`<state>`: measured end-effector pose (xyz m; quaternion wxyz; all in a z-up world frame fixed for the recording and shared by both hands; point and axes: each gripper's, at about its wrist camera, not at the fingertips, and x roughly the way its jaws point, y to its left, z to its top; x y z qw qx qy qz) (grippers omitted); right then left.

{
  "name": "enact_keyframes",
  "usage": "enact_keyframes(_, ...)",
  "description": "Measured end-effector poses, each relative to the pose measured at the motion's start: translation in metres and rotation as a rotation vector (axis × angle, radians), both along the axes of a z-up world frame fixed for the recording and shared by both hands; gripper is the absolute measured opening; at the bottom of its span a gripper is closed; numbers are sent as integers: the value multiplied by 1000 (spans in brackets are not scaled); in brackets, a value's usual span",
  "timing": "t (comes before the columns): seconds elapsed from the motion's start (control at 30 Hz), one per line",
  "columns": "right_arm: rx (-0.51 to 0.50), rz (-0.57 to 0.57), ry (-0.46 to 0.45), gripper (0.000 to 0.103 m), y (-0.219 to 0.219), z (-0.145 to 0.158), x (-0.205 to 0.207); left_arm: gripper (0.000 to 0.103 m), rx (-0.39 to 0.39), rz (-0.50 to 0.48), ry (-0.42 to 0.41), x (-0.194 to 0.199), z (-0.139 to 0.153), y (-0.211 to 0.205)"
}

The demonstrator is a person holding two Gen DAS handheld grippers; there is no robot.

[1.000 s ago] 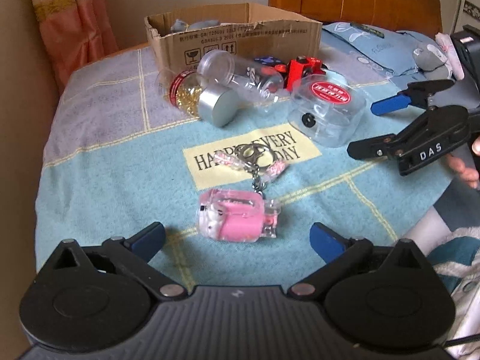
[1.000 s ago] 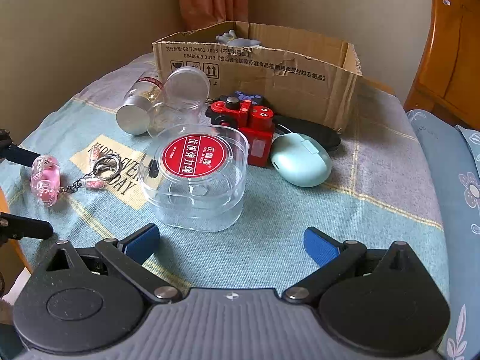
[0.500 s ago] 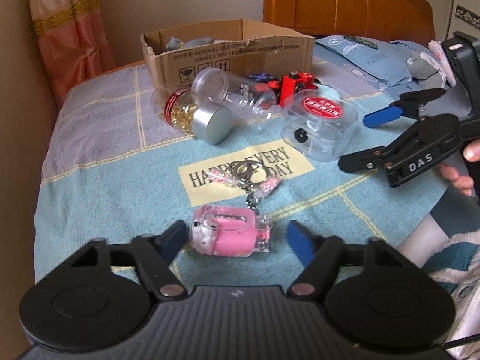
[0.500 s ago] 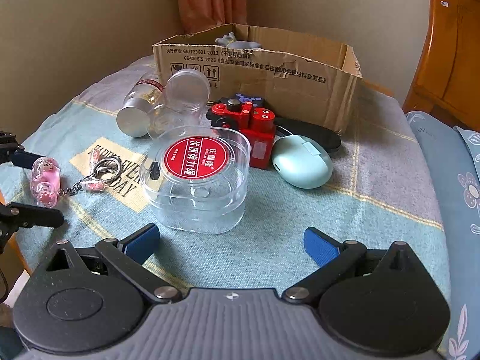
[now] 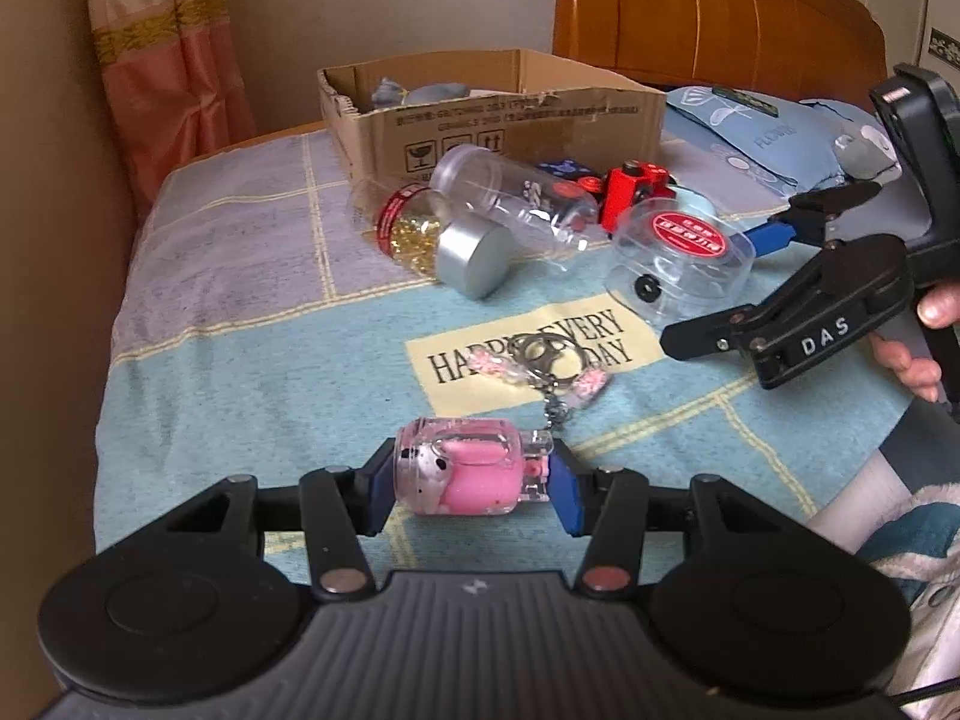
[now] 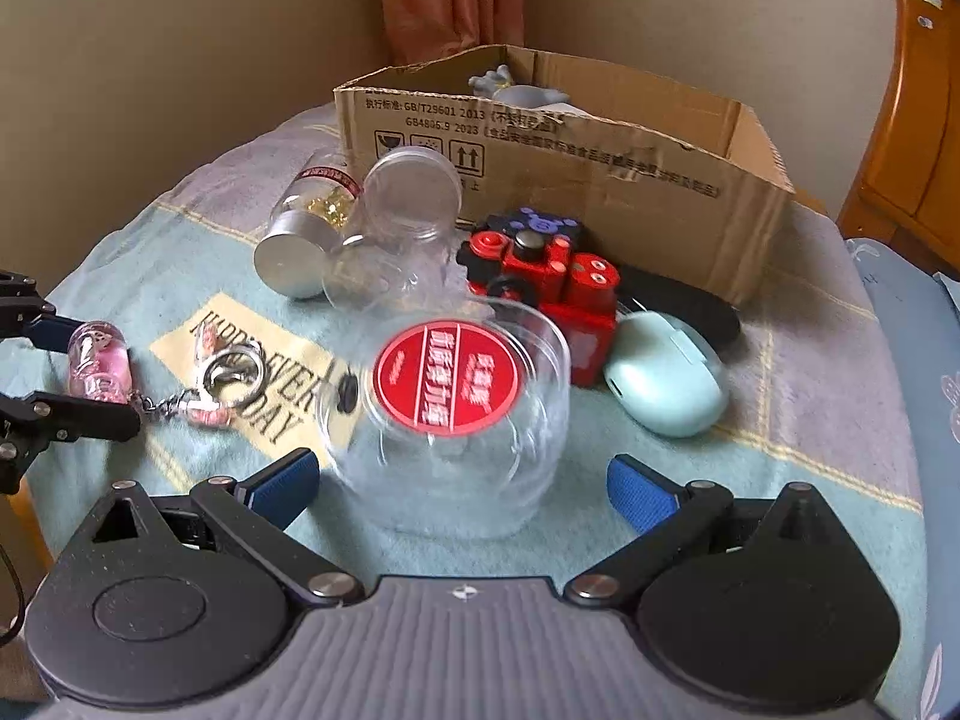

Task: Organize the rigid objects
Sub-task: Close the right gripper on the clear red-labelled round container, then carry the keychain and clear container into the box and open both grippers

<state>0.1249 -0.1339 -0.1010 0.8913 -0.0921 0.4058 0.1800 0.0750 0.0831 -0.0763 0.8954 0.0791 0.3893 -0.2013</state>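
A small pink keychain bottle lies on the blue towel, its chain running to a keyring with charms. My left gripper has its jaws closing on the bottle, and both blue pads press on its ends. The right wrist view shows that left gripper at the far left, holding the bottle. A clear round box with a red label sits between the wide-apart fingers of my right gripper, untouched. From the left wrist view, the right gripper is beside the box.
An open cardboard box stands at the back. In front of it lie a clear jar, a silver-capped bottle of gold capsules, a red toy camera and a mint case. Pillows lie right.
The left jaws have closed from wide open onto the pink bottle. The right gripper has moved forward, so the clear round box now sits between its fingers.
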Motion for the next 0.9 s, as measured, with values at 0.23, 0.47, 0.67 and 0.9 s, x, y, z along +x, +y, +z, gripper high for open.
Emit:
enact_keyframes(0.23,-12,21,24,103,15,-1,11,50,1,12,6,4,1,3)
enact_keyframes(0.47,-13,10,31,88,21,1,14,50,7,23,22,7,2,3)
enact_keyframes(0.67,-26,-7,40,81,19,4,18,50,24,26,44,11,4,0)
enact_keyframes(0.9,-30,33,42,80,17,13,12,50,47,24,70,15,13,-1)
